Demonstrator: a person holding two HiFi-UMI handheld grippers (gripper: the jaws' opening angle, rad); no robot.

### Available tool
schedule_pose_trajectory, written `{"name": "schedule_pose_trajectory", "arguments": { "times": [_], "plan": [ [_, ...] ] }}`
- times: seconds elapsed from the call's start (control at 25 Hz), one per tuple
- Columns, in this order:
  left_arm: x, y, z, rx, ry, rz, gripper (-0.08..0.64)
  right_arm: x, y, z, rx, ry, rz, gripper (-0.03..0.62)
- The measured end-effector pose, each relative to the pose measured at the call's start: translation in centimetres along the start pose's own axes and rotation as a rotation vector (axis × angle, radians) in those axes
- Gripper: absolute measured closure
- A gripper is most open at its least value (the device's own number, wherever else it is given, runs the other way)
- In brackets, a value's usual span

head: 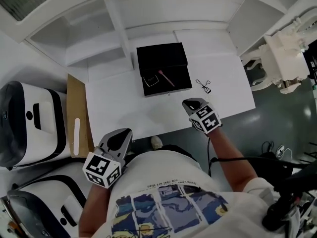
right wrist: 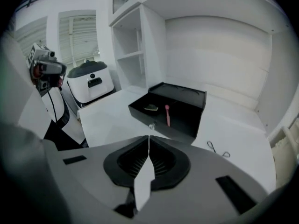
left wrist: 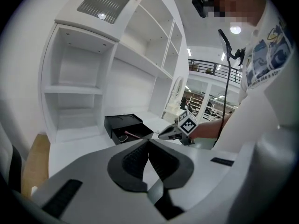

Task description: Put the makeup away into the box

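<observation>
Both left gripper (head: 125, 132) and right gripper (head: 188, 102) pressed together, empty.
Eyelash curler (head: 203, 86) lies right of black box (head: 163, 69); open table (head: 119, 108) before them.

We held our left gripper (head: 127, 132) close by our torso, jaws together and empty. Our right gripper (head: 186, 103), forearm outstretched, pointed downward, jaws likewise closed on nothing.

Bare tabletop (head: 124, 110) before the open box (head: 161, 56); eyelash curler (head: 204, 86) lies right of it
</observation>
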State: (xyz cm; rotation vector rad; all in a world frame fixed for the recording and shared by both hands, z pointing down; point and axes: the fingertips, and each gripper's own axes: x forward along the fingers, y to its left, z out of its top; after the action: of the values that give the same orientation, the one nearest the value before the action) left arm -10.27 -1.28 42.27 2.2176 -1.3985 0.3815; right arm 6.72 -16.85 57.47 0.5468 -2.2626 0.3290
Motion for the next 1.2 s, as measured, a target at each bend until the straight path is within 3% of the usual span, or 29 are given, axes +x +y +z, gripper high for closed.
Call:
{"name": "schedule_pose_trajectory", "arguments": {
  "times": [0.16,0.28,0.68,1.2],
  "plan": [
    [0.6,-0.5,0.0,0.012,0.01,-0.019,0.546,0.9,0.7,-5.3,-0.013,0.052,-0.015,0.565],
    [0.8,-0.7,0.1,0.023,0.017,-0.026,0.546,1.0,0.6,-6.9,0.005,0.055,-0.029,0.565],
    [1.0,-1.1,0.0,0.034,0.041,-0.034,0.546,0.0,-1.4,-7.1,0.055,0.007,-0.065,0.565],
    [1.8,-1.5,0.2,0.043,0.052,-0.049,0.546,-3.2,-10.2,-8.1,0.094,-0.019,-0.235,0.561]
  ]
}}
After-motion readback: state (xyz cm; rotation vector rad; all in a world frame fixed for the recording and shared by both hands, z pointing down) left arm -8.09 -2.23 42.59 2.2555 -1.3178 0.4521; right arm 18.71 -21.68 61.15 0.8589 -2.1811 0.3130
